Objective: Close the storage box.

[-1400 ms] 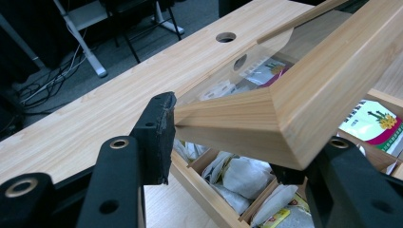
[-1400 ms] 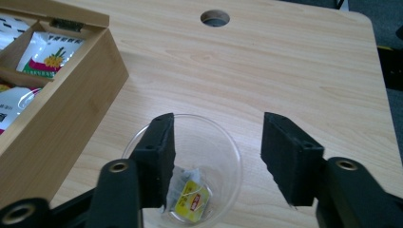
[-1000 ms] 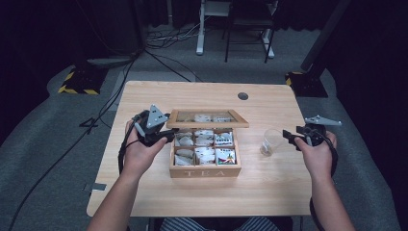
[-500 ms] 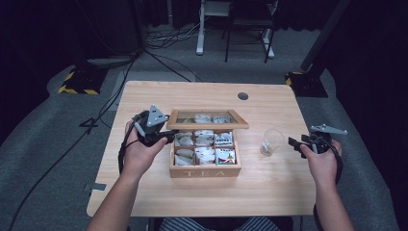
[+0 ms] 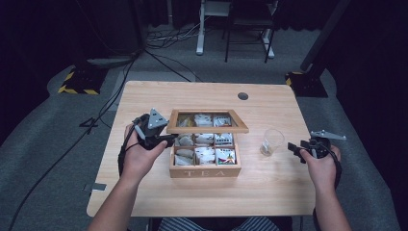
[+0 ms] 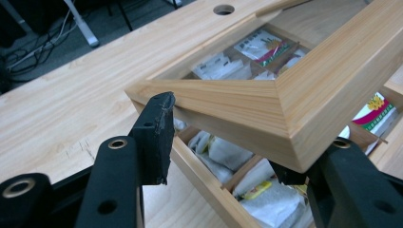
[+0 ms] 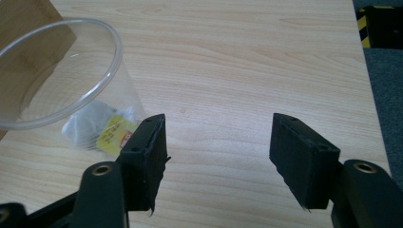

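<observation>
A wooden tea box (image 5: 204, 171) with several compartments of tea bags stands mid-table. Its glass-paned lid (image 5: 207, 129) is raised and tilted over the back rows. My left gripper (image 5: 168, 139) is at the lid's front left corner. In the left gripper view the jaws close on that lid corner (image 6: 247, 102), one on each side, so the left gripper (image 6: 223, 152) is shut on it. A clear plastic cup (image 5: 272, 141) with a tea bag (image 7: 102, 130) inside stands right of the box. My right gripper (image 5: 294, 150) is open and empty, right of the cup (image 7: 62, 80).
The table (image 5: 159, 96) has a round cable hole (image 5: 243, 96) at the back. Its right edge lies close beside my right hand. Dark floor with cables, a yellow-black striped base (image 5: 79, 82) and desk legs surround the table.
My right gripper has drawn back to the right, away from the cup, toward the table's edge. The left gripper and the raised lid have barely moved.
</observation>
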{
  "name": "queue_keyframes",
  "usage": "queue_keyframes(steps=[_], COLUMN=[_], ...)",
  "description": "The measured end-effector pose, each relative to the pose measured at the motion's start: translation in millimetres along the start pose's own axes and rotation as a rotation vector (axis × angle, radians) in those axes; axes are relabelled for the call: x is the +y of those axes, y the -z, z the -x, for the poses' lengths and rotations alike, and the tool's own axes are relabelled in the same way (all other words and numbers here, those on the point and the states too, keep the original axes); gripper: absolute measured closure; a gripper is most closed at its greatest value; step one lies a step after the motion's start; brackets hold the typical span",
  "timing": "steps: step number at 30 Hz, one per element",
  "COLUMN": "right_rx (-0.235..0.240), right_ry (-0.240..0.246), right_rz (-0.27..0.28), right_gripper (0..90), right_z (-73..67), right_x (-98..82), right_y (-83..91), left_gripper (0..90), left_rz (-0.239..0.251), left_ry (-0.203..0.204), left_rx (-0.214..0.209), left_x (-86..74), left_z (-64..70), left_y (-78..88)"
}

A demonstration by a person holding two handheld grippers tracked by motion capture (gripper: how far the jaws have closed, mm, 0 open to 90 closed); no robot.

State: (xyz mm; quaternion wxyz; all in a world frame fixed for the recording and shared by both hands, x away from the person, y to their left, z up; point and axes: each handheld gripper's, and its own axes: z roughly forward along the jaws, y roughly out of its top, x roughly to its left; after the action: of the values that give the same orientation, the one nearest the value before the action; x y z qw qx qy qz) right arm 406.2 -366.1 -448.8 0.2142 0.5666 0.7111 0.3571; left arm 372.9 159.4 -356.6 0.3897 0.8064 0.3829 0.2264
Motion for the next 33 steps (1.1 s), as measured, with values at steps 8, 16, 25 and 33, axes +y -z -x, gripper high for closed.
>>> queue_keyframes(steps=[8,16,25,33], right_rx=[0.016,0.026,0.039,0.042], right_ry=[-0.003,-0.014,-0.02,-0.019], right_rz=[-0.005,-0.018,-0.02,-0.02], right_gripper=[38.2,38.3,38.3,38.3], right_z=[0.2,1.6,0.6,2.0], right_x=[-5.0,-10.2,-12.9,-15.0], right_y=[-7.3,-16.2,-24.1,-26.7], left_gripper=[48.6,49.5,51.1,52.1], left_rz=[-0.04,-0.085,-0.131,-0.162], left_ry=[0.017,0.025,0.025,0.023], left_rx=[-0.005,-0.013,-0.035,-0.061], left_x=[-7.5,-16.2,-24.3,-28.6], left_z=[4.2,9.7,14.7,19.2], left_y=[0.4,-1.9,-4.4,-8.3])
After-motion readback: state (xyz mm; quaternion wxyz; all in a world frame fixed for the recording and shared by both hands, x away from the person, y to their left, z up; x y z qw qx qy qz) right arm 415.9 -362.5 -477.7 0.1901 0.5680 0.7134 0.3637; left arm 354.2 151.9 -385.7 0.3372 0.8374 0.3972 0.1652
